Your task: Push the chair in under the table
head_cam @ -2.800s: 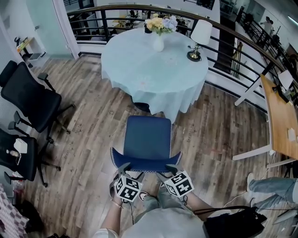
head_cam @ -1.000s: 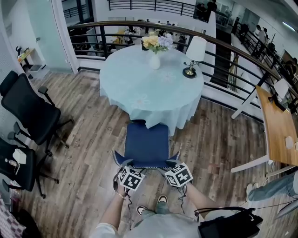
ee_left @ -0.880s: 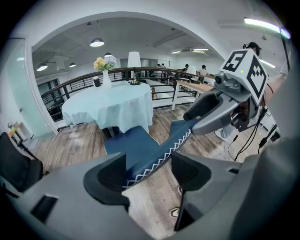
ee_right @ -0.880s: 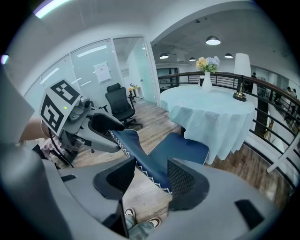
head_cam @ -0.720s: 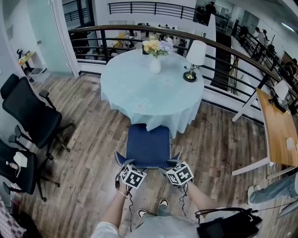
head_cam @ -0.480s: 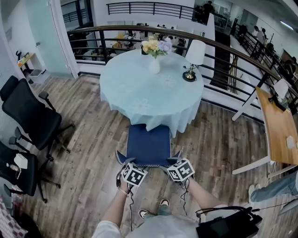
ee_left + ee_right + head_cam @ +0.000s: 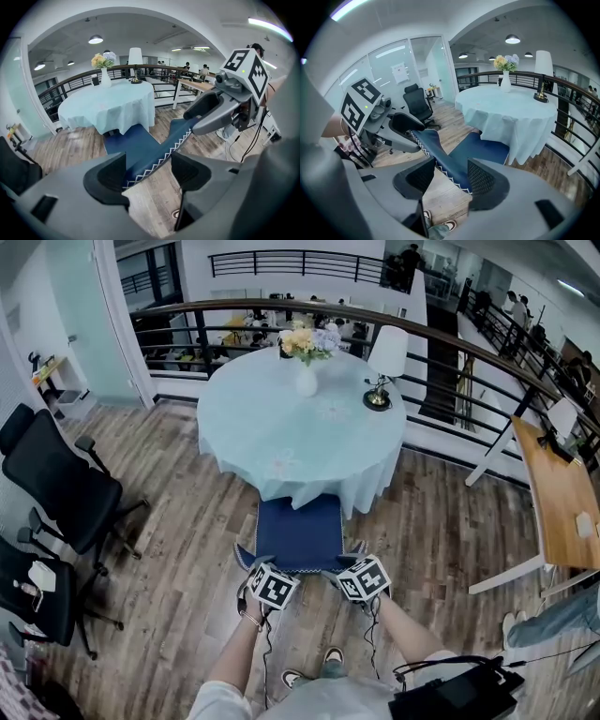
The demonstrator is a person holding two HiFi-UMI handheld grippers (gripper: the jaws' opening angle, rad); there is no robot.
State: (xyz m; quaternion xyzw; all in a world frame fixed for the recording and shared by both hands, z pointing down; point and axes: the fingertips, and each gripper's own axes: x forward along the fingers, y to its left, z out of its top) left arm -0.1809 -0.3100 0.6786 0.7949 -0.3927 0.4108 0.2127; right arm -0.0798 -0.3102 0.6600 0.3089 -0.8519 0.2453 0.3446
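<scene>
The left gripper (image 7: 147,169) and right gripper (image 7: 451,174) are straddling the blue chair (image 7: 300,531) at its backrest, jaws standing apart around it. The cloth-covered round table (image 7: 298,427) is sitting at 12 o'clock.

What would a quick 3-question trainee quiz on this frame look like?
1. True or false: the lamp stands on the wooden desk.
2. What runs between the jaws of both the left gripper and the right gripper? A) the backrest of the blue chair B) the tablecloth C) a black office chair's arm
3. Fill in: the vase of flowers stands on the round ___.

Key: 1 false, the lamp stands on the round table. 2 A. 3 table.
</scene>
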